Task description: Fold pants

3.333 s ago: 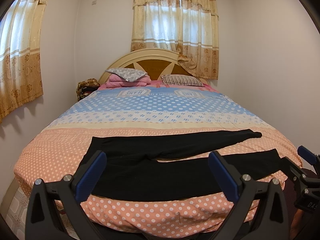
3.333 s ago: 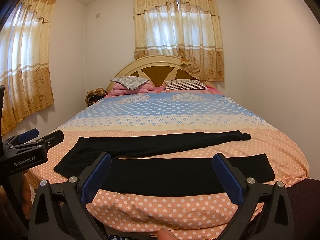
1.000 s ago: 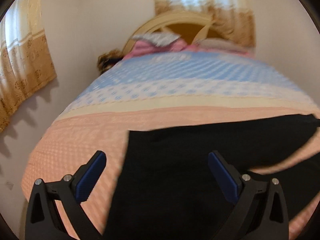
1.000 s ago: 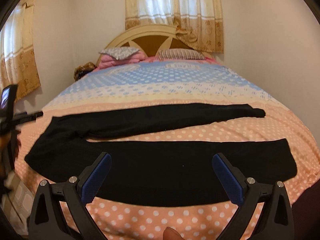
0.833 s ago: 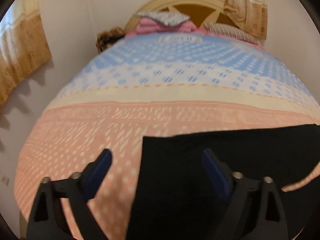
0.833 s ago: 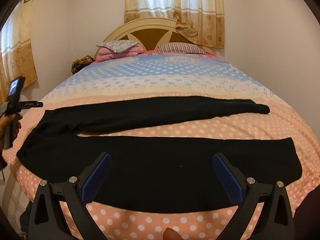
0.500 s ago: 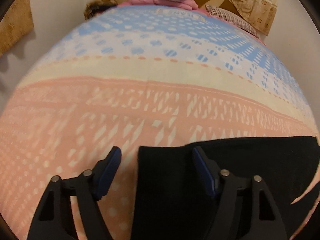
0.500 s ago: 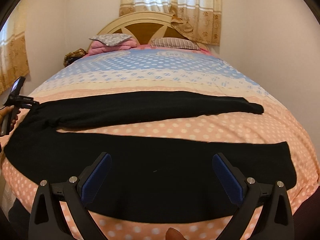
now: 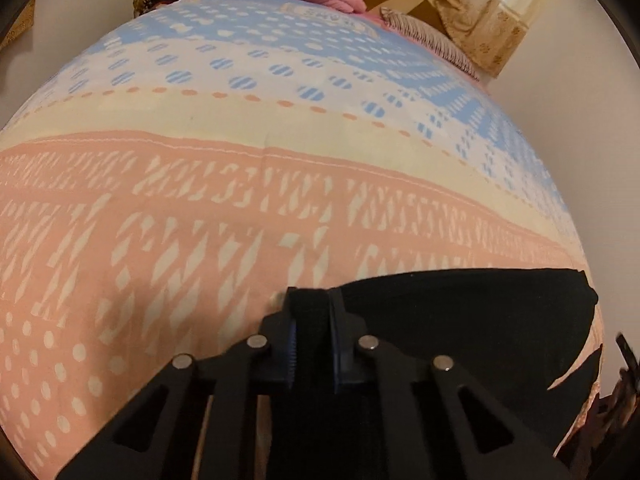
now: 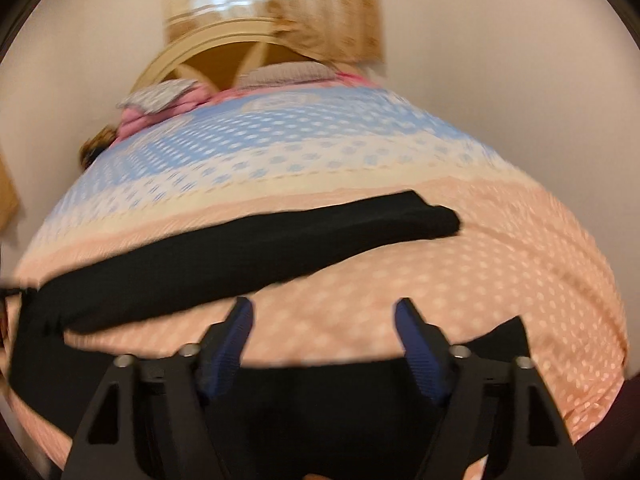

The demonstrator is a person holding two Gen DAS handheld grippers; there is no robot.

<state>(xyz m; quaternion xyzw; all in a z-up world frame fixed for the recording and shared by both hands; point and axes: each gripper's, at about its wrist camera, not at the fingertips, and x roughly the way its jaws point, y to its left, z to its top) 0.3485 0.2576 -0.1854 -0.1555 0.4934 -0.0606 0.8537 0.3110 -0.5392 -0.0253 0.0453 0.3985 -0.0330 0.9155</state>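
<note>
Black pants point(image 10: 256, 248) lie spread across the foot of the bed, legs pointing right, waist at the left. In the left wrist view my left gripper point(image 9: 312, 300) is shut on the far corner of the waistband of the pants point(image 9: 460, 312), low on the bedspread. In the right wrist view my right gripper point(image 10: 324, 312) is open, its blue pads point(image 10: 240, 320) just above the far edge of the near leg point(image 10: 340, 400). The far leg ends at a cuff point(image 10: 440, 220) on the right.
The bed point(image 10: 500, 280) has a peach, cream and blue dotted cover. Pillows point(image 10: 288, 72) and a pink bundle point(image 10: 160, 104) lie by the headboard. White walls stand close on both sides, with curtains point(image 10: 280, 12) behind the headboard.
My left gripper dropped to the waistband corner and closed on it. My right gripper moved down and forward over the near leg and its jaws narrowed.
</note>
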